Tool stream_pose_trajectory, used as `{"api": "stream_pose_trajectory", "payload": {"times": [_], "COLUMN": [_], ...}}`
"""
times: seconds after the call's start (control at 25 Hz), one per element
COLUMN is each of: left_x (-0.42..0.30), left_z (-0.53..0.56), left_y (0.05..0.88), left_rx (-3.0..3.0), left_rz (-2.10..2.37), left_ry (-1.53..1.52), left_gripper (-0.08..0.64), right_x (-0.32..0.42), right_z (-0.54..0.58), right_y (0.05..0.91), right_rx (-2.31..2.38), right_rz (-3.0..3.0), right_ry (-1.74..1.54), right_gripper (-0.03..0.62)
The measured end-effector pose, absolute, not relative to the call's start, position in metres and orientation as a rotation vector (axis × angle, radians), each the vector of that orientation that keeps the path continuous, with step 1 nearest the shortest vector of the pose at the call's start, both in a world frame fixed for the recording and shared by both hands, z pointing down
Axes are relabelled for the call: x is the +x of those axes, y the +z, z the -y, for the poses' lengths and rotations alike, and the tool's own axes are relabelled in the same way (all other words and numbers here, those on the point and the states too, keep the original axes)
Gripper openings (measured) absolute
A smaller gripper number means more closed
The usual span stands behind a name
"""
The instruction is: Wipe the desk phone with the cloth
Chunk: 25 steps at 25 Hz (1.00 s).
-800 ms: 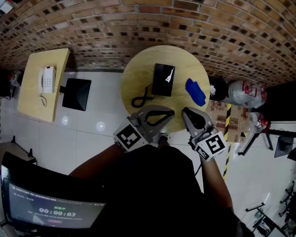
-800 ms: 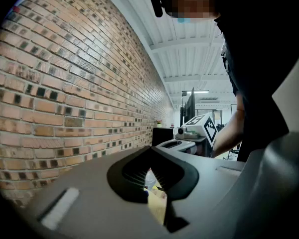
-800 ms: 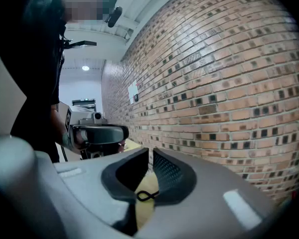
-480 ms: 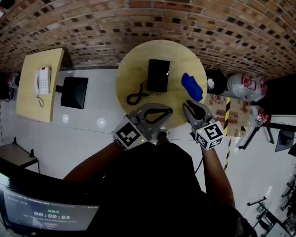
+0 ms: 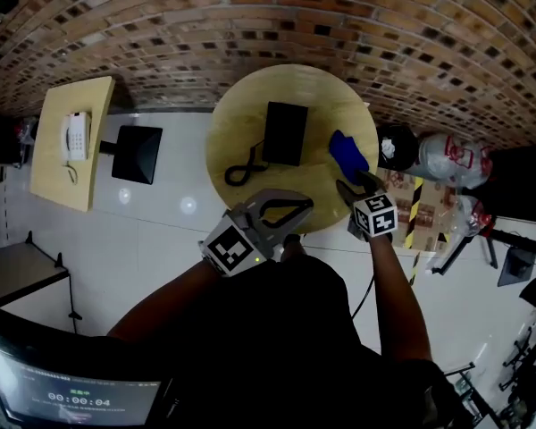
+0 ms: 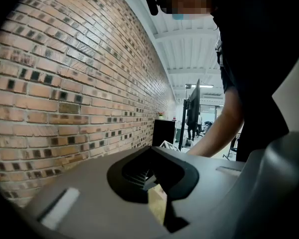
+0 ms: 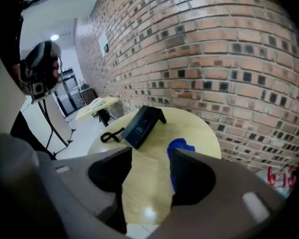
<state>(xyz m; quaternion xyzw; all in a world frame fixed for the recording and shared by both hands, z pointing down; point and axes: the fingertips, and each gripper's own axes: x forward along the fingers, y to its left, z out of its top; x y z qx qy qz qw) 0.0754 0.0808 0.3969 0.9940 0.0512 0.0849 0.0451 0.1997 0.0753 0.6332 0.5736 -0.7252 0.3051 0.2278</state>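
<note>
This is an office: brick wall [image 5: 250, 16], tiled floor [image 5: 134, 239], desk phone [image 5: 285, 133], monitor [image 5: 62, 391].

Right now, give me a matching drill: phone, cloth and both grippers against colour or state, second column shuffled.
1. phone
2. cloth
3. left gripper
4. right gripper

A. blue
B. jaws apart, nothing between them
C. black
D. jaws together, nothing held

Pairs: 1-C, 2-A, 3-D, 4-B
</note>
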Motion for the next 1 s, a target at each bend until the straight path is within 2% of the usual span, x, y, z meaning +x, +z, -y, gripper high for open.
{"api": "stream_pose_trajectory", "payload": {"times": [0.44,0.84,1.0], "left_x": [0.084,0.075,0.072], "left_z": [-0.066,-0.055,-0.050], "left_y": [0.417,0.432,0.433], "left_rx": [3.009,2.983,2.971], "left_rz": [-0.015,0.095,0.137], "left_ry": [0.332,0.368,0.382], "left_gripper": [0.005,0.005,0.006], "right_x": [0.250,0.261,0.269], "right_z": [-0.042,-0.032,-0.027], "right_y": [0.730,0.774,0.775], "right_rx": [1.404,1.366,1.401], "right_rz": [1.811,1.747,1.735], "right_ry": [0.962,1.055,1.068], "right_gripper": [0.230,0.221,0.149]}}
